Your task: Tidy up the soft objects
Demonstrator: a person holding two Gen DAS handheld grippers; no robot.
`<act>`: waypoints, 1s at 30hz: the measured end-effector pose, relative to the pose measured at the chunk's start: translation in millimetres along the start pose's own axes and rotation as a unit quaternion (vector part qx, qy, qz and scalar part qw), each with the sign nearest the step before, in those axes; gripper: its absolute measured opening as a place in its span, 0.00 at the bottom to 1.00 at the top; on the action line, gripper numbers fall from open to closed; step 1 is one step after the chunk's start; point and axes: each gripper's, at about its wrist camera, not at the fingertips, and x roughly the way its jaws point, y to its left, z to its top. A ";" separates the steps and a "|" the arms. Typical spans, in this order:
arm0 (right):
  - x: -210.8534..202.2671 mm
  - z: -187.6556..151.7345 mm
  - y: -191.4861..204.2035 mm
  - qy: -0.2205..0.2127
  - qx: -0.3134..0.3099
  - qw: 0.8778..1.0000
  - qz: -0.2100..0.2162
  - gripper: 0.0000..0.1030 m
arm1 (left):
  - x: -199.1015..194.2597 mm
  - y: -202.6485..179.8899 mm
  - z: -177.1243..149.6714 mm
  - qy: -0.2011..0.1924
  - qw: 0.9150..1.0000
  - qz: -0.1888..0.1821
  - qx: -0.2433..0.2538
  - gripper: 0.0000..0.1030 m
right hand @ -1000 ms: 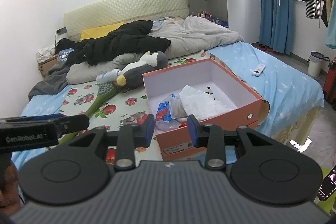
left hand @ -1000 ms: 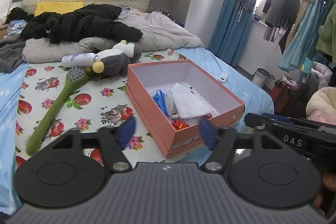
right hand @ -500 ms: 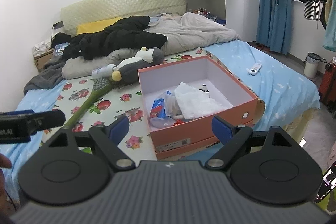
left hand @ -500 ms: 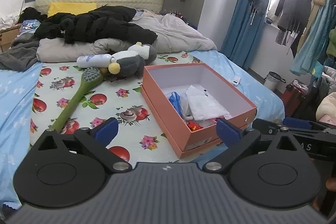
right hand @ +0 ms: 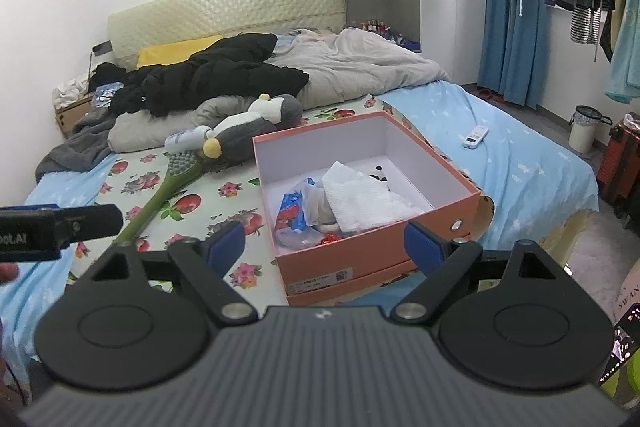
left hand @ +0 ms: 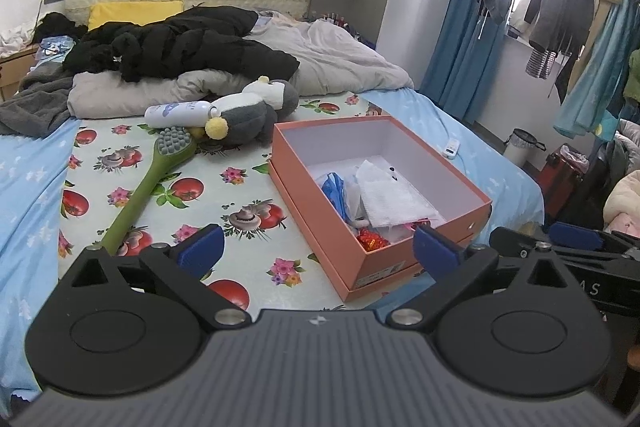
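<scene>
An open orange box (left hand: 416,151) (right hand: 430,157) sits on the bed's flowered sheet, holding a white cloth (left hand: 390,199) (right hand: 360,195), a blue-and-white bag (left hand: 334,189) (right hand: 294,209) and a small red item. A grey-and-white plush penguin (left hand: 248,113) (right hand: 256,121) lies behind the box's left corner. My left gripper (left hand: 318,255) is open and empty, hovering before the box's near corner. My right gripper (right hand: 326,245) is open and empty, before the box's near wall.
A green long-handled brush (left hand: 148,183) (right hand: 170,187) and a white bottle (left hand: 176,113) lie left of the box. Black jacket (left hand: 180,45), grey duvet and yellow pillow fill the bed's far end. A remote (right hand: 476,137) lies on the blue sheet. Hanging clothes and a bin stand right.
Both grippers opened wide from a narrower gap. Both views pulled back slightly, with the box now a little farther ahead.
</scene>
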 end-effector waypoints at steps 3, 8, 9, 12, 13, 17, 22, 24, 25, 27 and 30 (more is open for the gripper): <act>-0.5 0.1 -2.9 0.000 0.004 1.000 -0.004 0.86 | 2.8 -4.2 0.7 0.004 1.000 -0.001 0.005 0.99; 0.2 -0.9 -7.9 0.002 0.011 1.000 -0.010 0.86 | 6.4 -12.7 0.8 0.007 1.000 -0.006 0.015 0.99; 1.3 -1.1 -8.9 0.003 0.012 1.000 -0.010 0.86 | 7.3 -14.5 1.0 0.008 1.000 -0.007 0.016 0.99; 2.8 -3.9 -11.2 0.006 0.016 1.000 -0.012 0.86 | 10.6 -20.1 0.3 0.013 1.000 -0.011 0.025 0.99; 3.5 -4.8 -12.3 0.008 0.019 1.000 -0.012 0.86 | 11.6 -21.6 0.1 0.014 0.999 -0.010 0.027 0.99; 4.6 -6.7 -13.6 0.014 0.018 1.000 -0.015 0.86 | 14.0 -24.3 -1.5 0.016 0.999 -0.016 0.028 0.99; 3.4 -7.7 -14.9 0.009 0.020 1.000 -0.015 0.86 | 15.5 -24.5 -2.9 0.017 0.999 -0.016 0.026 0.99; 2.6 -9.1 -15.6 0.008 0.022 1.000 -0.014 0.86 | 15.7 -24.6 -2.7 0.018 0.999 -0.015 0.026 0.99; 2.2 -9.5 -15.9 0.008 0.023 1.000 -0.013 0.86 | 15.7 -24.6 -2.9 0.017 0.999 -0.016 0.026 0.99; 1.6 -9.8 -15.9 0.008 0.023 1.000 -0.013 0.86 | 15.2 -23.9 -2.5 0.016 0.999 -0.018 0.026 0.99; 1.4 -9.7 -15.7 0.008 0.023 1.000 -0.013 0.86 | 16.2 -23.8 -1.7 0.014 0.999 -0.023 0.021 0.99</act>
